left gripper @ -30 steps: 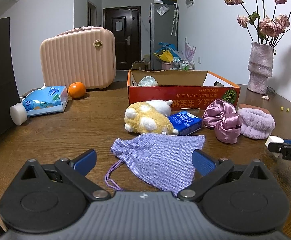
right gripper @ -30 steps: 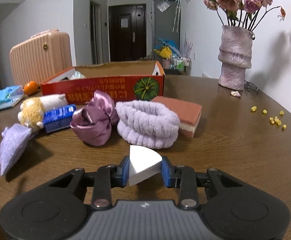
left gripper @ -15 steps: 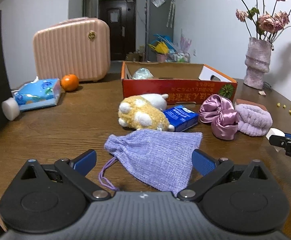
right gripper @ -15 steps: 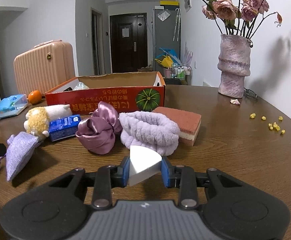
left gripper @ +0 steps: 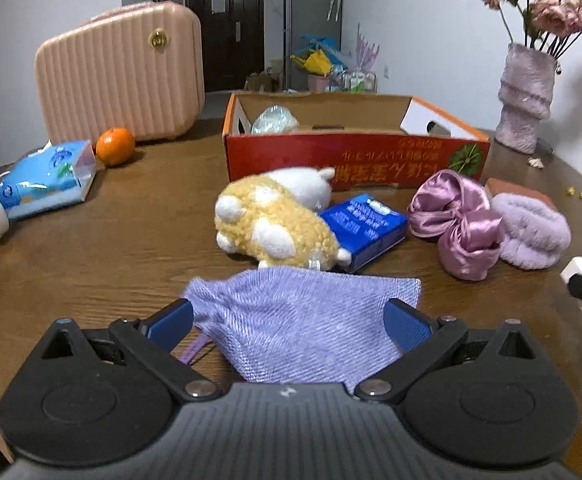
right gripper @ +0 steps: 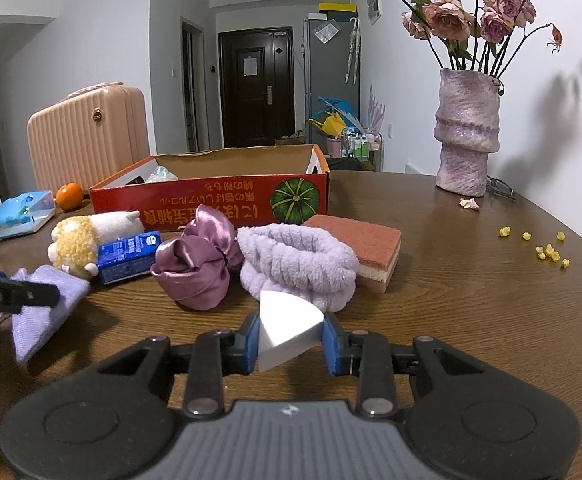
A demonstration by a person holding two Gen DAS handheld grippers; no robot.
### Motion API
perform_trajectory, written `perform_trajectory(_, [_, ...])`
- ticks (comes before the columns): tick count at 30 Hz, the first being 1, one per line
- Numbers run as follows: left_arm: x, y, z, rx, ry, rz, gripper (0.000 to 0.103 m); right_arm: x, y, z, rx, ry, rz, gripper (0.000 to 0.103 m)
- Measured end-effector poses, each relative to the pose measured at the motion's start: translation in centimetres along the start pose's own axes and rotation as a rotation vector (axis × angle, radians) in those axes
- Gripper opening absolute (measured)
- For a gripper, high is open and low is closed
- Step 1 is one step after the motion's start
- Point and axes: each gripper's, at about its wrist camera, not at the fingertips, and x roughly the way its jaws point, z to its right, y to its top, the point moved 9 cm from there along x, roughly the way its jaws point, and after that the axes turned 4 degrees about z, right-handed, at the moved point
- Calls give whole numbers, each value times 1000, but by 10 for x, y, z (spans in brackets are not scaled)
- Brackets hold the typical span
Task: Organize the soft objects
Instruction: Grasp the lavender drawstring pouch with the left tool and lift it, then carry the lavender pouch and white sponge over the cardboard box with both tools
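A lilac woven drawstring pouch (left gripper: pixel 303 320) lies flat on the brown table (left gripper: pixel 111 264). My left gripper (left gripper: pixel 289 314) is open, one blue finger on each side of the pouch. My right gripper (right gripper: pixel 289 334) is shut on a white wedge sponge (right gripper: pixel 287 330), held just above the table. Beyond lie a yellow-and-white plush toy (left gripper: pixel 275 224), a purple satin scrunchie (right gripper: pixel 199 272), a fluffy lilac headband (right gripper: pixel 299 264) and a pink sponge block (right gripper: pixel 363 240). The red cardboard box (right gripper: pixel 211 204) stands open behind them.
A blue carton (left gripper: pixel 363 224) leans on the plush. At the back left are a pink suitcase (left gripper: pixel 123 72), an orange (left gripper: pixel 115 146) and a blue tissue pack (left gripper: pixel 43 184). A vase of dried roses (right gripper: pixel 467 132) and yellow crumbs (right gripper: pixel 547 252) sit on the right.
My left gripper has moved forward and dipped, so the pouch now sits between its fingers instead of ahead of them. The right gripper has kept still with the white sponge.
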Motion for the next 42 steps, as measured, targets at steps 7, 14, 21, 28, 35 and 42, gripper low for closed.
perform_trajectory(7, [9, -7, 1, 11, 10, -5, 103, 0, 0, 0, 0, 0, 0, 32])
perform_trajectory(14, [15, -12, 6, 43, 16, -12, 103, 0, 0, 0, 0, -1, 1, 32])
perform_trajectory(21, [17, -16, 9, 52, -6, -32, 96, -1, 1, 1, 3, -4, 3, 32])
perform_trajectory(28, [9, -19, 13, 57, -29, -30, 73, -2, 1, 1, 4, -4, 5, 32])
perform_trajectory(35, [-3, -22, 12, 33, -44, -28, 49, -2, 1, 1, 4, -4, 7, 32])
perform_trajectory(42, [-16, -18, 7, 15, -16, 18, 46, -5, 4, 0, 3, -1, 18, 32])
